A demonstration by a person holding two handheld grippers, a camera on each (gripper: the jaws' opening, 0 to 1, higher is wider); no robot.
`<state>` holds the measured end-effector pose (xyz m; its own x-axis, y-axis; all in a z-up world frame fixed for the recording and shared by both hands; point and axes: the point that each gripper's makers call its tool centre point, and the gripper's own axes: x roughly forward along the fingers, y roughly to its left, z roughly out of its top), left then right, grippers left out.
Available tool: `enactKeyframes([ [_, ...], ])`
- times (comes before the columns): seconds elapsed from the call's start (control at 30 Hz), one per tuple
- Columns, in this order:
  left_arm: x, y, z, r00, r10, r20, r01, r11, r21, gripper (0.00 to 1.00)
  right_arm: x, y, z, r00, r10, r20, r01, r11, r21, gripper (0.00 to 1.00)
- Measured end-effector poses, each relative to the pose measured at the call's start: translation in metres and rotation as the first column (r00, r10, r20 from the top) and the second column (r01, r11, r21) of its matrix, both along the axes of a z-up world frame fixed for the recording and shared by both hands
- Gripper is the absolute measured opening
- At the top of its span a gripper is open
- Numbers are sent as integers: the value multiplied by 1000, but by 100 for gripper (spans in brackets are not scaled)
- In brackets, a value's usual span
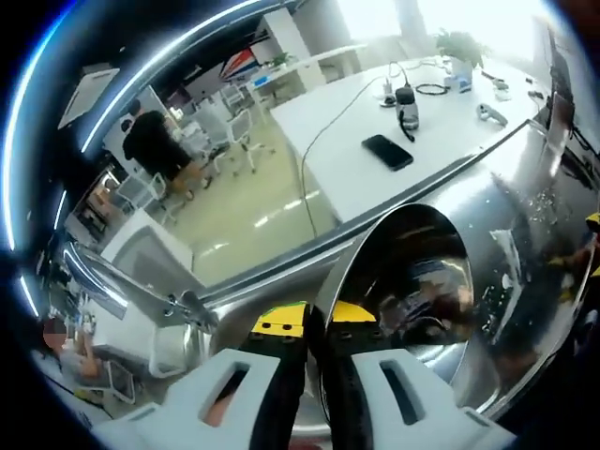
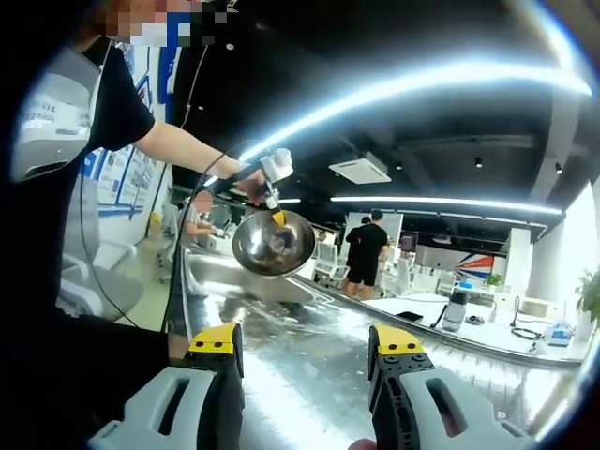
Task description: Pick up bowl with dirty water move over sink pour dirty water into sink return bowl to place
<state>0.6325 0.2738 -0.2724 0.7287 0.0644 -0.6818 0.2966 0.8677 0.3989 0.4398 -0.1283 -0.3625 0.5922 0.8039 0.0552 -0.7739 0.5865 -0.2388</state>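
Note:
A shiny steel bowl (image 1: 403, 291) stands on edge right in front of my left gripper (image 1: 314, 375), whose jaws are shut on its rim. In the right gripper view the same bowl (image 2: 274, 242) hangs tilted above the steel sink basin (image 2: 246, 281), its opening turned toward the camera, with the left gripper (image 2: 274, 178) pinching its top rim in a person's hand. No water can be made out inside the bowl. My right gripper (image 2: 305, 366) hovers open over the wet steel counter (image 2: 309, 394), nothing between its jaws.
A chrome faucet (image 1: 141, 291) curves at the left of the sink. Behind the counter stands a white table (image 1: 375, 122) with a phone (image 1: 387, 151), a black bottle (image 1: 406, 105) and cables. People stand among office chairs (image 1: 155, 145) farther back.

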Motion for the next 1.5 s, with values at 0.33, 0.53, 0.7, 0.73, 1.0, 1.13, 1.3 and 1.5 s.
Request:
enactKeyframes([
  [0.33, 3, -6, 13, 999, -32, 32, 30, 998, 53, 0, 1, 0, -1, 1000, -4, 1, 4, 1000, -6, 46],
  [0.53, 5, -4, 25, 993, -55, 105, 45, 994, 100, 0, 1, -1, -1, 1000, -8, 2, 8, 1000, -9, 46],
  [0.7, 4, -4, 27, 990, -63, 125, 45, 989, 141, 0, 2, -1, -2, 1000, -10, 4, 10, 1000, -20, 46],
  [0.73, 4, -4, 28, 990, -64, 128, 46, 988, 145, 0, 2, -1, -3, 1000, -11, 4, 11, 1000, -22, 46],
  [1.0, 5, -10, 29, 987, -86, 136, 65, 986, 151, 0, 3, -1, -4, 1000, -16, 5, 16, 999, -32, 46],
  [1.13, 6, -14, 34, 981, -111, 156, 79, 977, 196, 0, 4, -1, -3, 1000, -21, 7, 22, 999, -28, 46],
  [1.3, 8, -17, 41, 971, -124, 203, 81, 975, 207, 0, 4, -2, -2, 1000, -25, 10, 25, 999, -22, 45],
  [1.5, 11, -20, 54, 952, -182, 244, 96, 940, 326, 0, 4, -3, -1, 1000, -26, 11, 26, 1000, -17, 44],
])
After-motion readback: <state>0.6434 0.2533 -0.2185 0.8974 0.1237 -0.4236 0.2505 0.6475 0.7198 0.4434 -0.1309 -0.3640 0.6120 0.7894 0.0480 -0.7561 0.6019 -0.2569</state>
